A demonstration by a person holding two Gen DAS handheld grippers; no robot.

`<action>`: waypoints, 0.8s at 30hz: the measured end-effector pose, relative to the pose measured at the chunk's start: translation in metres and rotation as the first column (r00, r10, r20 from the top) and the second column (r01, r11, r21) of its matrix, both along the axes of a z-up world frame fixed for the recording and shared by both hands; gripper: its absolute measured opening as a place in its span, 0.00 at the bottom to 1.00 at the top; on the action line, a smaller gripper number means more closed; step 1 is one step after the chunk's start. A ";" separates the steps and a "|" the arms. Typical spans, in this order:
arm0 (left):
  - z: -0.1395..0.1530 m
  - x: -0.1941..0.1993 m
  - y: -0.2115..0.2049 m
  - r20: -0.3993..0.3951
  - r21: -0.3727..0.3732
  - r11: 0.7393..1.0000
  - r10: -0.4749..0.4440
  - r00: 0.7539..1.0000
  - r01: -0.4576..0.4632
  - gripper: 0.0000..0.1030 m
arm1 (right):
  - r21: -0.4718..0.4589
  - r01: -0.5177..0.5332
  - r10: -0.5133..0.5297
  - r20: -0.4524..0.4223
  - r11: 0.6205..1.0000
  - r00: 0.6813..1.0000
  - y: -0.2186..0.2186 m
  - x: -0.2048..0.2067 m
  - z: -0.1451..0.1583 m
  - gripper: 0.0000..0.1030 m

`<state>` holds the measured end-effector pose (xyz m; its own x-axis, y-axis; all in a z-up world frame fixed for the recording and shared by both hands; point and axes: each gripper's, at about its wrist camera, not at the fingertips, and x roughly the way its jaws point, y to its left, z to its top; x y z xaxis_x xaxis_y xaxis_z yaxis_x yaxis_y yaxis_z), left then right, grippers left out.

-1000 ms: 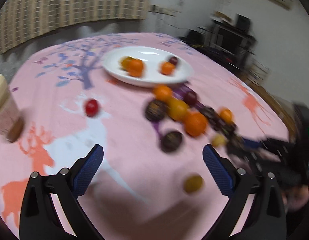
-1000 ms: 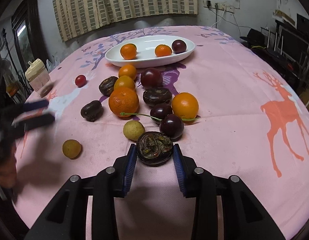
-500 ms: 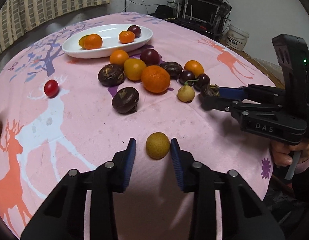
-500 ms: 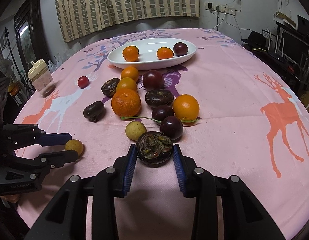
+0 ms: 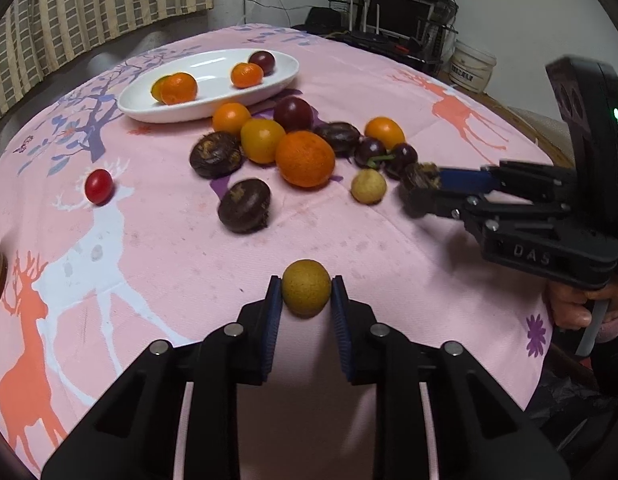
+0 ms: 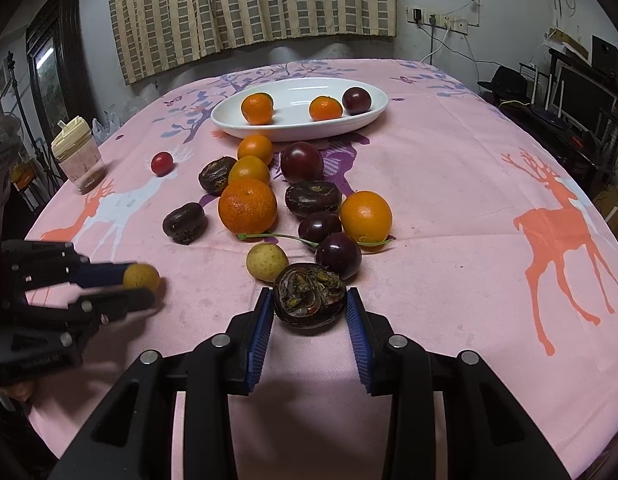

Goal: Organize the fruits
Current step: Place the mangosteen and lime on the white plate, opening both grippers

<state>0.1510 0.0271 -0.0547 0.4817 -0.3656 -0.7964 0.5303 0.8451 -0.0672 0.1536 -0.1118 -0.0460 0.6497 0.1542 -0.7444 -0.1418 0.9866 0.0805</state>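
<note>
Yellow-brown round small fruit [image 5: 306,288] clenched in left gripper [image 5: 305,300], bottom centre, on pink cloth worktop [image 5: 169,248] | right gripper [image 6: 309,312] grasping dark split-open fruit [image 6: 309,300], lower middle | tip: lift straight, gently, then carry to white oval plate [image 6: 229,124] upper centre

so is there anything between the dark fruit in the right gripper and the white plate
Yes. The right gripper is shut on the dark fruit, and the loose pile lies straight between it and the white plate: a purple plum, the big orange and others. Lifting over them looks safer than sliding.
</note>
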 end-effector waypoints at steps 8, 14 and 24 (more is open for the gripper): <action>0.038 0.055 0.016 0.034 -0.070 0.990 0.125 0.992 -0.122 0.24 | -0.023 -0.025 0.027 0.086 0.999 0.996 -0.001 0.024 0.036 0.36; 0.059 0.129 0.013 0.053 -0.112 0.961 0.260 0.964 -0.253 0.24 | -0.006 0.008 -0.007 0.136 1.000 0.991 0.002 0.101 0.058 0.36; 0.045 0.223 -0.001 0.023 -0.096 0.930 0.359 0.933 -0.355 0.24 | 0.034 0.029 -0.030 0.041 0.999 0.999 0.006 0.225 0.043 0.36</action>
<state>0.3740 0.0264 -0.0093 0.6237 -0.2321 -0.7464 0.1982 0.9707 -0.1362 0.3787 -0.1063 -0.0025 0.6844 0.1589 -0.7116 -0.1168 0.9872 0.1081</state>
